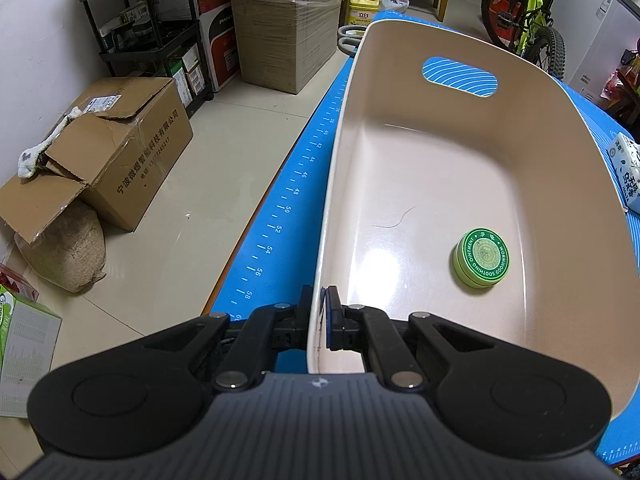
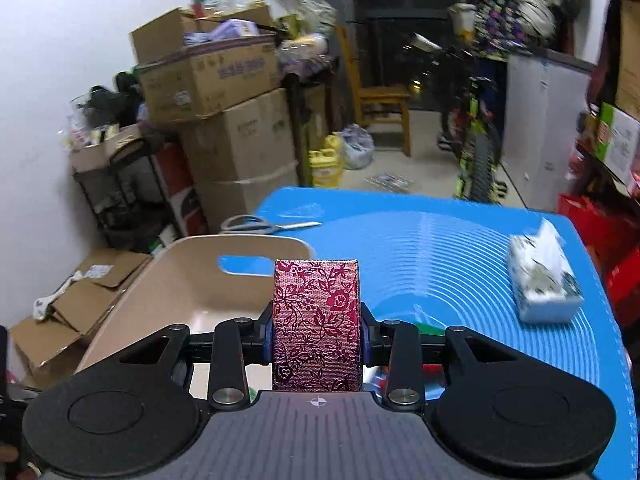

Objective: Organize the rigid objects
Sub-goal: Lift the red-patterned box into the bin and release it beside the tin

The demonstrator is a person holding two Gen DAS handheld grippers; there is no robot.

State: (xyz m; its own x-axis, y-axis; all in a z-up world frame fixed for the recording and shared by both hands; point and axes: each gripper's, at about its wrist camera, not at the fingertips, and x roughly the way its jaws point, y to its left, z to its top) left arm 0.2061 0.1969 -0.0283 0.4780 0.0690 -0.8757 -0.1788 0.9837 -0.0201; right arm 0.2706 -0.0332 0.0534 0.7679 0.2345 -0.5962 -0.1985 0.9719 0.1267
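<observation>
- Right gripper (image 2: 317, 334) up close, clenched on a brocade-covered box (image 2: 317, 322), magenta with a floral pattern, standing upright between the pads and lifted clear of the blue mat (image 2: 460, 248).
- Left gripper (image 1: 320, 320) pinched tight on the near rim of the beige plastic bin (image 1: 532, 128), one finger outside the wall, one inside, bracing it.
- Inside the bin, a round green ointment tin (image 1: 482, 258) lies flat on the floor, at about two o'clock from the left gripper.
- From the right wrist view the bin sits at roughly ten o'clock, its handle slot beyond the box's upper left corner.
- Scissors (image 2: 264, 225) lie on the mat past the bin at eleven o'clock; a tissue pack (image 2: 546, 286) rests at two o'clock, well apart.
- Judgement call: the box looks bound for the bin.
- Risk one: the box is tall and gripped low, so a quick swing could tip it in the pads.
- Risk two: carried too low, it clips the bin's rim.
- Risk three: dropped over the tin, it lands crooked or knocks the tin aside.
</observation>
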